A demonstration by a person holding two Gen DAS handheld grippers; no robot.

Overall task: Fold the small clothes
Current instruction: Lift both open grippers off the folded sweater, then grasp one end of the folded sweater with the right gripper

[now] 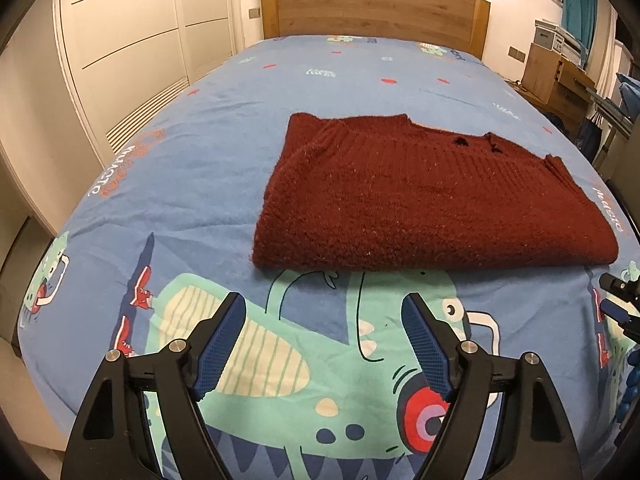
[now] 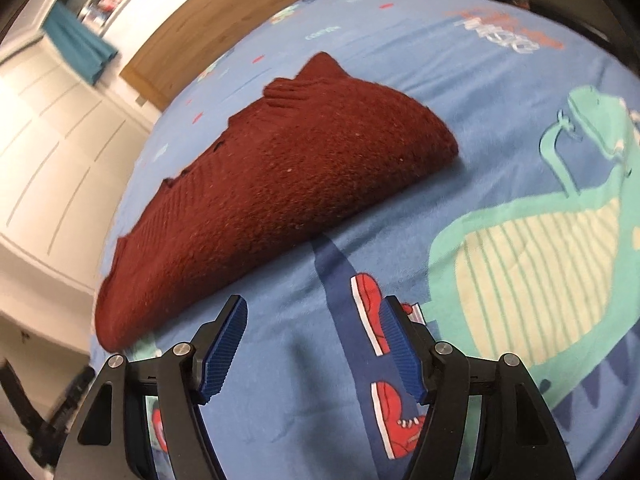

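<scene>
A dark red knitted sweater (image 1: pixel 428 196) lies folded flat on the blue dinosaur-print bedspread (image 1: pixel 224 140). My left gripper (image 1: pixel 326 304) is open and empty, hovering a little short of the sweater's near folded edge. In the right wrist view the sweater (image 2: pixel 272 184) lies ahead and to the left. My right gripper (image 2: pixel 314 308) is open and empty, just off the sweater's near edge over the bedspread (image 2: pixel 480 128). Part of the right gripper (image 1: pixel 618 304) shows at the right edge of the left wrist view.
A wooden headboard (image 1: pixel 372 8) stands at the far end of the bed. White wardrobe doors (image 1: pixel 132 44) line the left side. A wooden desk with a printer (image 1: pixel 560 68) stands at the right. The bed's near edge drops off at lower left.
</scene>
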